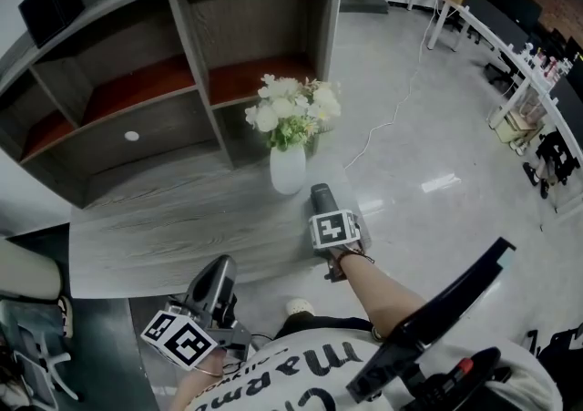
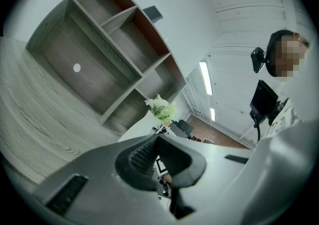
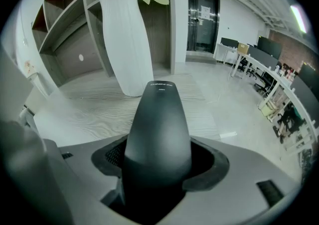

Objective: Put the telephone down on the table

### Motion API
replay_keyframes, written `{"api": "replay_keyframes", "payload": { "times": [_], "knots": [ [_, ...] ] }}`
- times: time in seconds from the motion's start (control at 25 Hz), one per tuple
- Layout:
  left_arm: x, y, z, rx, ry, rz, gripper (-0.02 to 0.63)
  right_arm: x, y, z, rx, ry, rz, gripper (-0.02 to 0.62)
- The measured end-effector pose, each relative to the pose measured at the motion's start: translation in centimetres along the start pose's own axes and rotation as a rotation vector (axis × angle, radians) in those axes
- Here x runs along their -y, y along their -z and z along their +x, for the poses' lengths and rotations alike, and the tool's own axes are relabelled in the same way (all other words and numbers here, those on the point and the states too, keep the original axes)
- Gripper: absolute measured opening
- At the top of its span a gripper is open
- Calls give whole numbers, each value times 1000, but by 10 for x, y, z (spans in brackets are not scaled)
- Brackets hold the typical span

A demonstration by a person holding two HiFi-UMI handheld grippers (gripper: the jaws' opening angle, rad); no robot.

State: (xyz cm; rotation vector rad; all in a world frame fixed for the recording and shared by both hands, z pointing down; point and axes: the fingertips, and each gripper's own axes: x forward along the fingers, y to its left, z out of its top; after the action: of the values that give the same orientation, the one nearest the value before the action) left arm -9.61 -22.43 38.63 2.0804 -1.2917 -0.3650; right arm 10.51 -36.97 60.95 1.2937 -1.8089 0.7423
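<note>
Right gripper (image 3: 158, 165) first: its jaws are spread pretty wide and clamped on the fat lower end of the black telephone (image 3: 158, 119), a pad on each side. The handset sticks straight out from between them, narrow end pointing away and down at the table (image 1: 164, 227). Can't honestly tell whether that far tip is touching the wood or just above it.

The phone is over the right-hand end of the table, just beside a tall white vase (image 1: 288, 168) with white flowers (image 1: 291, 108) in it. The vase sits a bit to the phone's left and they're not touching.

Left gripper (image 2: 155, 150): jaws are pinched together at the tips, nothing in them. From the head view it's hanging low, off the near edge of the table, well apart from the phone and the vase.

Further out there's a grey open shelf unit (image 1: 137, 81) with reddish-brown boards at the back of the table, and a shiny pale floor (image 1: 437, 154) to the right with desks along the far wall.
</note>
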Motion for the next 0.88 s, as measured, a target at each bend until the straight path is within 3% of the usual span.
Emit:
{"api": "replay_keyframes", "payload": {
  "times": [0.44, 0.64, 0.88],
  "knots": [
    [-4, 9, 3, -28, -10, -12, 9, -6, 7, 1, -48, -91, -29, 324],
    [-7, 10, 3, -26, -21, -15, 9, -1, 8, 0, -82, -106, -115, 327],
    [-4, 13, 9, -31, -11, -15, 9, -2, 8, 1, -90, -130, -140, 334]
  ]
}}
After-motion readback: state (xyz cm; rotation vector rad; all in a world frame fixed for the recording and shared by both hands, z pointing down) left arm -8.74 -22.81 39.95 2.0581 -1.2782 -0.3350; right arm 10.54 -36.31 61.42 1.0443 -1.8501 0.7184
